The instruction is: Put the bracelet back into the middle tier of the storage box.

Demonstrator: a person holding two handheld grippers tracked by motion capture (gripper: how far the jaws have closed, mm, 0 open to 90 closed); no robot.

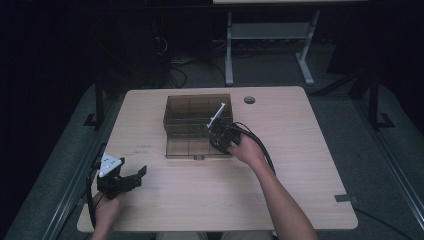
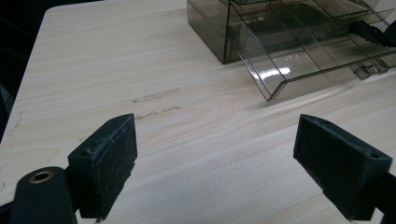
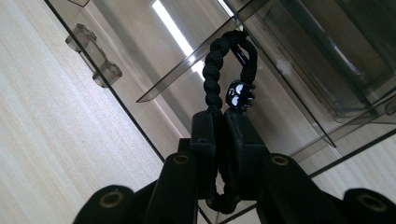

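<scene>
Over on the left, the left tongs sit low by the near left corner of the pale wood-grain tabletop, held in the person's left hand, with a grey three-cornered plate on top. Their two black padded jaws stand wide apart with nothing but bare wood between them, which you can see nicely in the left gripper view. Just ahead of those jaws there are a few faint grey scuff marks on the wood, and further ahead and off to the right is the smoky transparent plastic compartment box, well apart from them.

Moving right, that box has its shallow see-through drawer pulled out toward the person, split up by clear dividers, with a little clear handle tab on its front edge.

The right tongs are at the right end of that drawer, held in the right hand. In the right gripper view they are pressed together on a black braided cord loop, which sticks up out of the jaw tips and carries a small black bead with white markings. The loop hangs right over a drawer compartment, just beside a clear divider wall; can't tell if it's touching it.
</scene>
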